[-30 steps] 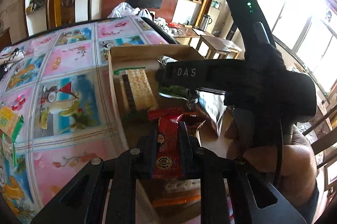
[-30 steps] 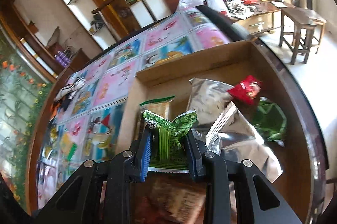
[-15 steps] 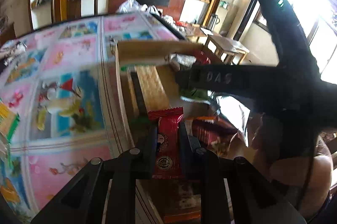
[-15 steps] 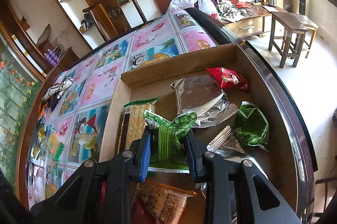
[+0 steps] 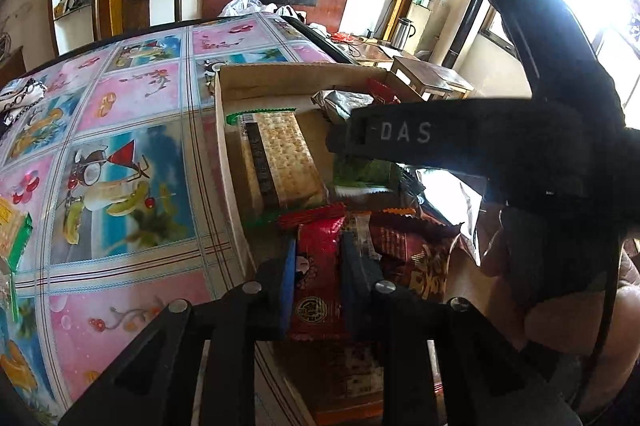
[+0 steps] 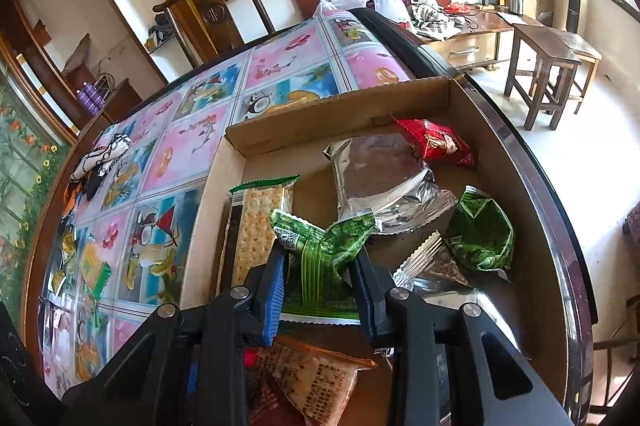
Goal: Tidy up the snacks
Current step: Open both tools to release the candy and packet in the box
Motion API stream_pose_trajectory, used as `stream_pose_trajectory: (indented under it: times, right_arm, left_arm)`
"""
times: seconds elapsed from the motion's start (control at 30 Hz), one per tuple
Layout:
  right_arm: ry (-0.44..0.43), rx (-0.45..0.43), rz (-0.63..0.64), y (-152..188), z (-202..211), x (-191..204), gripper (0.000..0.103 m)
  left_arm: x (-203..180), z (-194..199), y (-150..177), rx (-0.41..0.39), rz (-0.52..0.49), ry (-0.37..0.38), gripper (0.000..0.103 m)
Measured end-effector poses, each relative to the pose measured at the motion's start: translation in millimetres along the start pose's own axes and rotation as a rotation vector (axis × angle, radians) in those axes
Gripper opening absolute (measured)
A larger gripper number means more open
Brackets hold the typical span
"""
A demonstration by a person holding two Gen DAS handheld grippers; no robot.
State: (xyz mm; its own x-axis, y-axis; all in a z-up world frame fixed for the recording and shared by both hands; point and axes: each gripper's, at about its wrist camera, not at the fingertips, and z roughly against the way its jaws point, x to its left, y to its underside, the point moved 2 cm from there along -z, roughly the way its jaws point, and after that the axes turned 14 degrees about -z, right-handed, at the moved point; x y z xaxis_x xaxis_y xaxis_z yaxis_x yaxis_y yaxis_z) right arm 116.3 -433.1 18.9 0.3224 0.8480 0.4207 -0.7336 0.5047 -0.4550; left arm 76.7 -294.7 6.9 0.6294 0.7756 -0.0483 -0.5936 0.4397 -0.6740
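i see the tabletop (image 6: 280,74) carrying the cardboard box (image 6: 340,102) at its right edge. my left hand-held gripper (image 5: 316,266) points level over the box's near end, clamped on a red snack packet (image 5: 318,266). my right hand-held gripper (image 6: 320,278) hangs above the box middle, pinching a green snack packet (image 6: 320,258); bare box floor shows beyond the cracker pack (image 6: 256,222)

I see a red snack packet (image 5: 318,278) clamped upright in my left tongs (image 5: 316,266) and a crumpled green packet (image 6: 320,266) clamped in my right tongs (image 6: 320,280), both above the cardboard box (image 6: 340,106) holding a cracker pack (image 6: 256,226), a silver bag (image 6: 380,178) and other packets.
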Motion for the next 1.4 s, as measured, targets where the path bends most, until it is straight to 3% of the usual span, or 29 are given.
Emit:
stream_pose_trajectory:
  times: [0.33,0.53,0.83,1.07,1.4]
  right_arm:
    - [-0.001,-0.022,-0.001,0,4,0,0.042]
    - [0.004,-0.046,-0.005,-2,9,-1,0.046]
    - [0.018,-0.095,0.009,-4,19,1,0.048]
    - [-0.032,-0.223,0.036,-8,45,12,0.048]
    - [-0.075,-0.282,0.047,-7,53,19,0.048]
  left_arm:
    - [0,10,-4,-0.033,0.001,-0.002,0.04]
    - [-2,18,-6,-0.061,-0.011,-0.017,0.044]
    - [0,22,-6,-0.07,-0.002,-0.028,0.045]
    - [4,28,-7,-0.08,0.004,-0.045,0.05]
    - [20,42,-4,-0.09,0.009,-0.097,0.052]
